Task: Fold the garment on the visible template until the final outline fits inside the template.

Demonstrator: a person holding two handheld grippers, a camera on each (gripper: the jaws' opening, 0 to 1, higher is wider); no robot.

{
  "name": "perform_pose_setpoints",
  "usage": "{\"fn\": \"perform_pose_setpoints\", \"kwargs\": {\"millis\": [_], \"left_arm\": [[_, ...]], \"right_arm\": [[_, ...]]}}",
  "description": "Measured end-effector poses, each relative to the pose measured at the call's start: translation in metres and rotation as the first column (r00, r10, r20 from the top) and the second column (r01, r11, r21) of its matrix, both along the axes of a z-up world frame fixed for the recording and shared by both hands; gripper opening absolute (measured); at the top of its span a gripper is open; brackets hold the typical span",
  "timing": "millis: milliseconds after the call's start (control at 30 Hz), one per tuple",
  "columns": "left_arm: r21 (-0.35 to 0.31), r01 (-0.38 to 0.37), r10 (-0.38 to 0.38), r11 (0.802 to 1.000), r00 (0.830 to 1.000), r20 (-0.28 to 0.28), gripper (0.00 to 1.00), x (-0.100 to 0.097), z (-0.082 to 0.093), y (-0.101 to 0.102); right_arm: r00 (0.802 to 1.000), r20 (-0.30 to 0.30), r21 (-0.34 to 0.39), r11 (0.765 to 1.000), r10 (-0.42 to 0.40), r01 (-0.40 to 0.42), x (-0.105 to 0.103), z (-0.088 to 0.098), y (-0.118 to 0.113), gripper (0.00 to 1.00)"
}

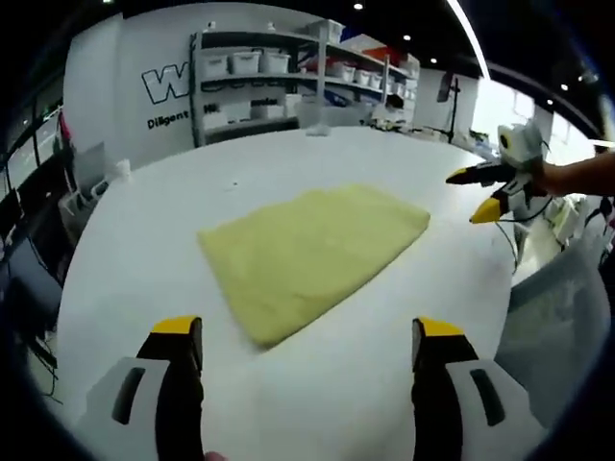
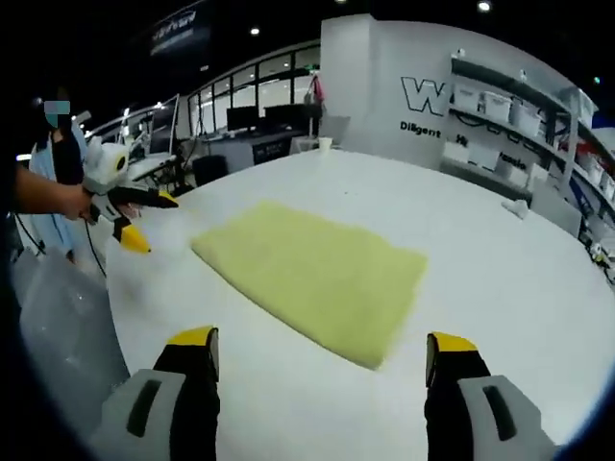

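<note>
A: Fingers check first. Left gripper (image 1: 307, 341): jaws spread wide, nothing between them, held above the near edge of the white table (image 1: 288, 168). Right gripper (image 2: 322, 355): same, jaws apart and empty.

B: Confirmed. The right one also appears at the right of the left gripper view, in a person's hand, off the table's edge and well apart from the cloth. The left one appears at the left of the right gripper view, likewise clear.

A: Garment (image 1: 312, 254): pale yellow, lying flat as a rough rectangle in the middle of the table, already looking folded. No template outline that I can make out on the surface.

B: Agreed, so fit cannot be judged from here. Shelving with bins (image 1: 307, 72) stands at the far wall, irrelevant.

A: Judgement on the step: if another fold is due, take the two corners of one short edge, one per gripper, pinching just inside the hem.

B: Lift together, carry level across, lay edge on edge. Uneven lift would skew the outline; cloth looks thick and soft, so release slowly.
</note>
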State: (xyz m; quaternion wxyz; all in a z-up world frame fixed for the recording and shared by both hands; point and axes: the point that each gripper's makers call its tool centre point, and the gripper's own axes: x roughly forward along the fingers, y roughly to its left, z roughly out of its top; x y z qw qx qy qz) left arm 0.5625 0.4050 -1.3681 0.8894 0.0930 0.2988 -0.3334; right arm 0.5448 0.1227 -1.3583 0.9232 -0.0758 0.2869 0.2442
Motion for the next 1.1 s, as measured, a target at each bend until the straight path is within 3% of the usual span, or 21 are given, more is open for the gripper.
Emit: {"fn": "perform_pose_setpoints", "kwargs": {"millis": [233, 333, 433, 633, 833, 1100], "left_arm": [[-0.067, -0.067, 0.067, 0.996, 0.998, -0.001, 0.89, -0.012, 0.007, 0.006], [-0.095, -0.102, 0.102, 0.990, 0.995, -0.003, 0.89, -0.015, 0.009, 0.008], [-0.069, -0.081, 0.082, 0.994, 0.997, 0.006, 0.90, -0.021, 0.008, 0.007], [-0.080, -0.086, 0.089, 0.993, 0.996, 0.029, 0.92, -0.031, 0.017, 0.009], [-0.050, -0.089, 0.091, 0.995, 0.995, 0.049, 0.94, -0.044, 0.010, 0.013], [-0.045, -0.136, 0.139, 0.990, 0.988, 0.068, 0.96, -0.038, 0.002, 0.021]], "right_arm": [[0.998, 0.041, 0.043, 0.998, -0.042, 0.040, -0.011, 0.010, 0.009, 0.99], [0.998, 0.039, 0.052, 0.997, -0.056, 0.054, -0.013, 0.006, 0.009, 0.99], [0.998, 0.031, 0.044, 0.997, -0.062, 0.060, -0.016, 0.003, 0.008, 0.99], [0.996, 0.039, 0.050, 0.996, -0.076, 0.074, -0.025, 0.002, 0.010, 0.99], [0.995, 0.058, 0.032, 0.996, -0.086, 0.084, -0.033, 0.000, 0.015, 0.99], [0.982, 0.098, 0.049, 0.986, -0.162, 0.158, -0.026, 0.004, 0.009, 0.99]]}}
